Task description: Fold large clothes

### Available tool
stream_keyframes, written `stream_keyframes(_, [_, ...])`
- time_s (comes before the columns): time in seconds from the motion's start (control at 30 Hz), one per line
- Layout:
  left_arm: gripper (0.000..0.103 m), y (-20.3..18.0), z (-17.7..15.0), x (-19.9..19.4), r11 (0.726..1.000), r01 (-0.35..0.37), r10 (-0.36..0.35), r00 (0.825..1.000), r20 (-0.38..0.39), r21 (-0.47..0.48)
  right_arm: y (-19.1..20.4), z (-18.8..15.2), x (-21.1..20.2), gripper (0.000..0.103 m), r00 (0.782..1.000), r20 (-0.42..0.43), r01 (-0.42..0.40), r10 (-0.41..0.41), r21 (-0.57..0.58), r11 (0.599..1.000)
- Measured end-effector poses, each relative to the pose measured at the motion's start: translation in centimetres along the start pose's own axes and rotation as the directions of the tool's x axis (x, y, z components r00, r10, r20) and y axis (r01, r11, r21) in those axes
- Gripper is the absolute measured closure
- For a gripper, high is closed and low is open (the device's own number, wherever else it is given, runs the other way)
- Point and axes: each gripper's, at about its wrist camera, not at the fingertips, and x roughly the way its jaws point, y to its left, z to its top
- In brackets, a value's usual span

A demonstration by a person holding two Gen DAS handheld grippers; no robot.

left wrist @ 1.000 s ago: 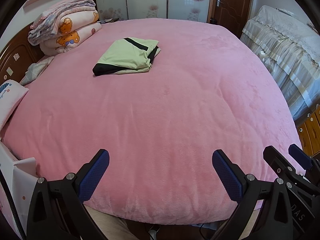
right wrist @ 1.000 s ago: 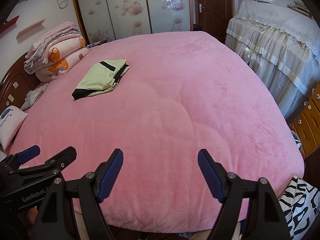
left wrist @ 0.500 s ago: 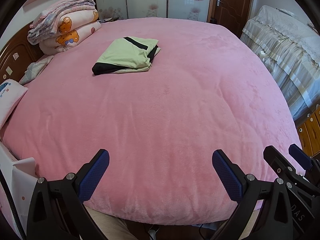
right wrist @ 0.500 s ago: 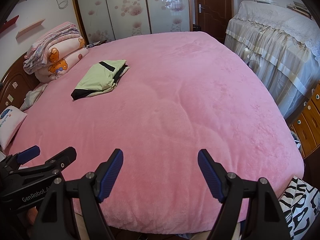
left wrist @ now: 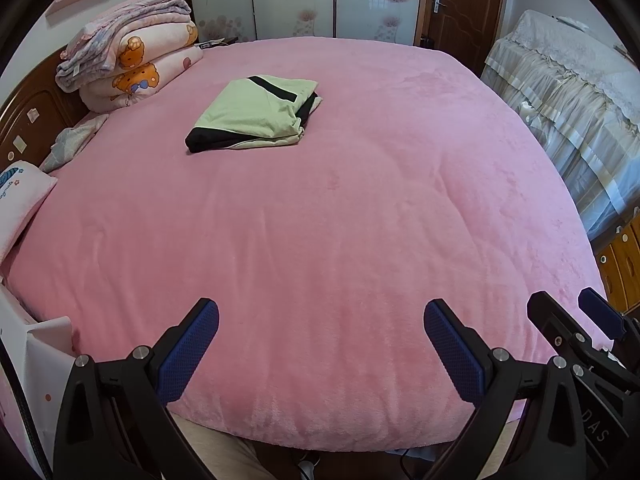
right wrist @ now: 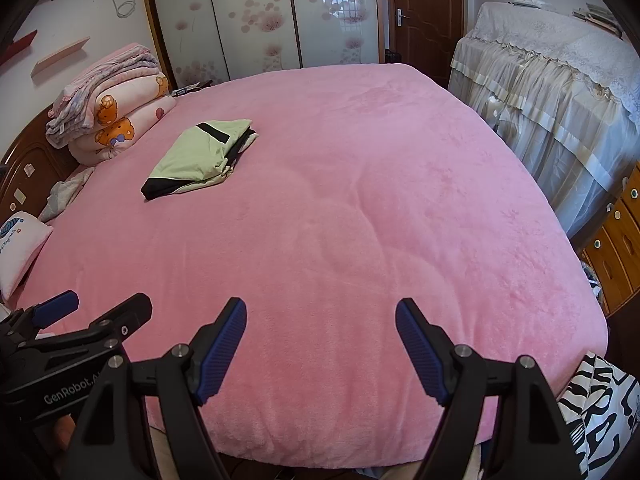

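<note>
Left wrist view: left tongs [left wrist: 320, 344] at 6 o'clock, fingers spread wide, nothing between them, hanging above the near edge of the bed [left wrist: 360, 220], not touching it. Pink plush blanket covers the whole bed. Folded garment [left wrist: 256, 114], pale green with black trim, lies flat on the blanket at about 11 o'clock, well apart from both tongs. Stack of folded quilts [left wrist: 128, 64] at 10 o'clock by the wooden headboard [left wrist: 28, 116]; white pillow [left wrist: 20, 204] at 9 o'clock. Right tongs visible at 4 o'clock edge of this view.

Right wrist view: right tongs [right wrist: 320, 344] at 6 o'clock, fingers also spread, empty, above the near bed edge. Same garment [right wrist: 200, 158] at 10 o'clock, folded into a neat rectangle, black hem facing the near-left. Left tongs [right wrist: 96, 314] beside at 8 o'clock. Lace-covered furniture [right wrist: 552, 92] at 2 o'clock, wooden drawers [right wrist: 616, 236] at 3 o'clock, black-and-white patterned cloth [right wrist: 600, 412] at 4 o'clock. Door [right wrist: 424, 12] at 1 o'clock.
</note>
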Motion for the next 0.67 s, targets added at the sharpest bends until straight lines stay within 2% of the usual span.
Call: stream_keyframes(0.67, [0.001, 0.02, 0.11, -0.12, 1.0, -0.006, 0.006, 1.0, -0.008, 0.0, 0.09, -0.06, 0.0, 0.025, 1.0, 0.001, 0.004, -0.004, -0.003, 1.0])
